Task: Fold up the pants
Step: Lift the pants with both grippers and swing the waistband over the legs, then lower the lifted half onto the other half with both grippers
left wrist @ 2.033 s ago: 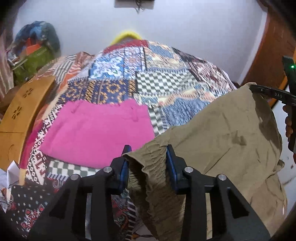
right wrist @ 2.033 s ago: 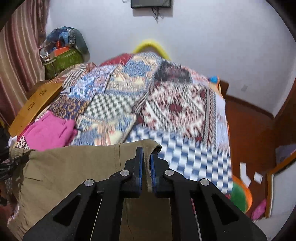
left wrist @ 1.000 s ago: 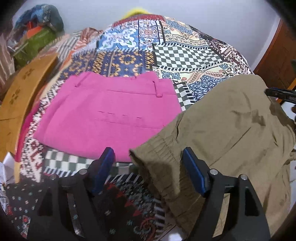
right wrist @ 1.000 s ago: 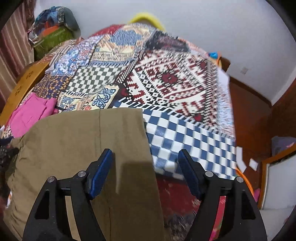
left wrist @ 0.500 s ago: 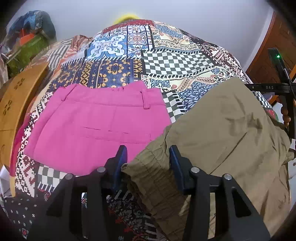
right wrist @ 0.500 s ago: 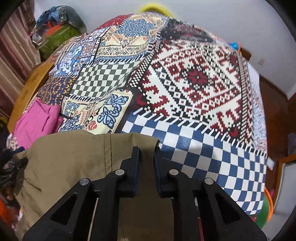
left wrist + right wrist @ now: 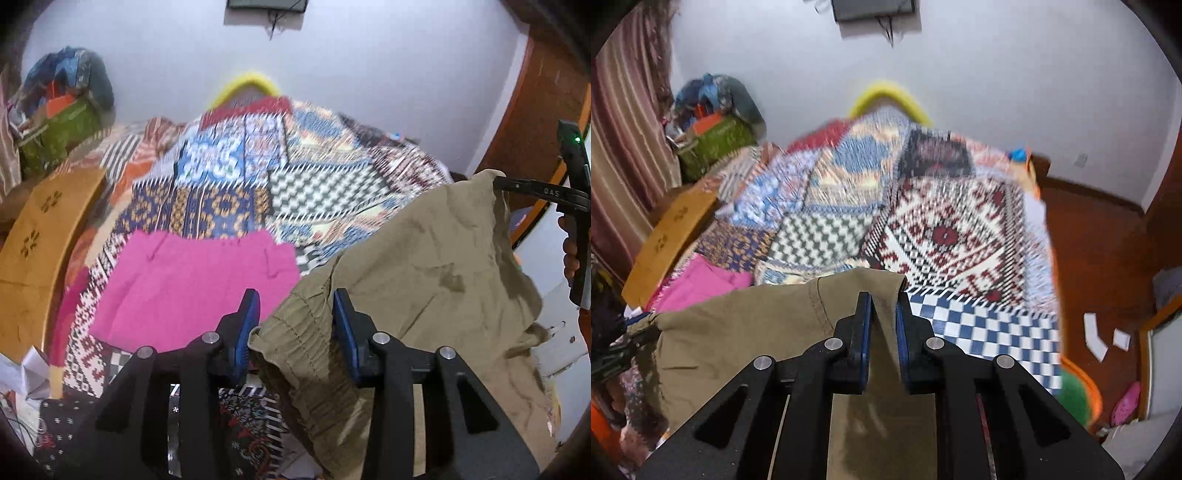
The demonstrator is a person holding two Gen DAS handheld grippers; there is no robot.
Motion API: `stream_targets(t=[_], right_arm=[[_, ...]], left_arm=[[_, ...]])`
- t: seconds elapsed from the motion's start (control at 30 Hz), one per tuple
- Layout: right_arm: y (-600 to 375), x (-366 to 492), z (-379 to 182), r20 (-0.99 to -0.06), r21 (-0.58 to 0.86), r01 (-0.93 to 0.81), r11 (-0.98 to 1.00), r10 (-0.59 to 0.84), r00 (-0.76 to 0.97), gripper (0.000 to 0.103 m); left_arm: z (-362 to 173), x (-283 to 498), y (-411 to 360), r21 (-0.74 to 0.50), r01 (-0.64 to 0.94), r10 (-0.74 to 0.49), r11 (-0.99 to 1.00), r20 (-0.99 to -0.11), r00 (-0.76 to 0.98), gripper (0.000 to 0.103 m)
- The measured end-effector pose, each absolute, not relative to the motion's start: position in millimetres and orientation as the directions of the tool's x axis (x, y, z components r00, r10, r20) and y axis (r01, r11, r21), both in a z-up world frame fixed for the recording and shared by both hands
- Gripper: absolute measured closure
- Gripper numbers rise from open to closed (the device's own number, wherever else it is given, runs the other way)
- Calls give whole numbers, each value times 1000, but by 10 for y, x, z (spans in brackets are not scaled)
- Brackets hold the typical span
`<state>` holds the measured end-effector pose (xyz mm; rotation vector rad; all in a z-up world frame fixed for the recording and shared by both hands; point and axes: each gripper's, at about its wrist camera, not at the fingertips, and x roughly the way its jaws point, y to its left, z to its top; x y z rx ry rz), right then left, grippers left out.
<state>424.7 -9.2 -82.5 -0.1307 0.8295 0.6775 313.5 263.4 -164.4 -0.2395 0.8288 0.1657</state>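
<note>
Holding the khaki pants (image 7: 424, 266) stretched between two grips, the person appears to be lifting them clear of the bed (image 7: 325, 188) before a fold. The left gripper (image 7: 293, 325) pinches the gathered elastic waistband; the right gripper (image 7: 882, 325) clamps a far corner of the cloth. Both tools point forward over the bed's near edge, where folded pink pants (image 7: 192, 284) lie. Next, the lifted cloth probably needs laying flat beside them.
</note>
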Motion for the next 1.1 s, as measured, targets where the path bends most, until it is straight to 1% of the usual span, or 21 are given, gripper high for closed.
stream_targets(t=[0.13,0.17,0.2,0.27,0.3,0.4,0.67,0.77,0.83,0.9,1.1], right_arm=[[-400,3930,-527,-667,171,-605,778,543,510,92],[-400,3930,-527,-667,171,-605,778,543,510,92],[-537,3734,-421,-646,172,-607,776,554,525,92],[-611,3638,-380,-637,174,-611,773,561,528,92],[-751,3409,-312,-623,167,-612,773,564,542,92],[-924,3154,-293,-613,179,-610,772,573,545,92],[-1288,2517,-452,-604,237,-583,777,587,538,92],[-1398,2339,-519,-601,269,-572,775,599,529,92],[-1456,2216,-575,-605,281,-565,776,600,524,92],[-1507,2086,-651,-611,284,-560,778,597,520,92],[-1670,1766,-960,-649,324,-522,789,587,484,92]], left_arm=[[-1358,2967,2471,-142,-197,38,970,-714,699,63],[-1303,2922,2432,-141,-186,33,972,-708,706,63],[-1245,2870,2387,-141,-175,27,975,-701,712,63],[-1152,2759,2310,-142,-151,11,978,-691,723,63],[-1114,2706,2266,-140,-141,6,980,-688,725,63],[-1038,2524,2146,-137,-115,-10,984,-685,729,63],[-1013,2030,1839,-139,-54,-58,989,-690,721,64],[-1029,1813,1722,-142,-26,-80,990,-692,718,70],[-1058,1699,1667,-151,-17,-94,988,-694,714,70],[-1109,1601,1626,-163,-11,-108,987,-703,703,73],[-1273,1330,1501,-192,-11,-133,981,-721,680,78]])
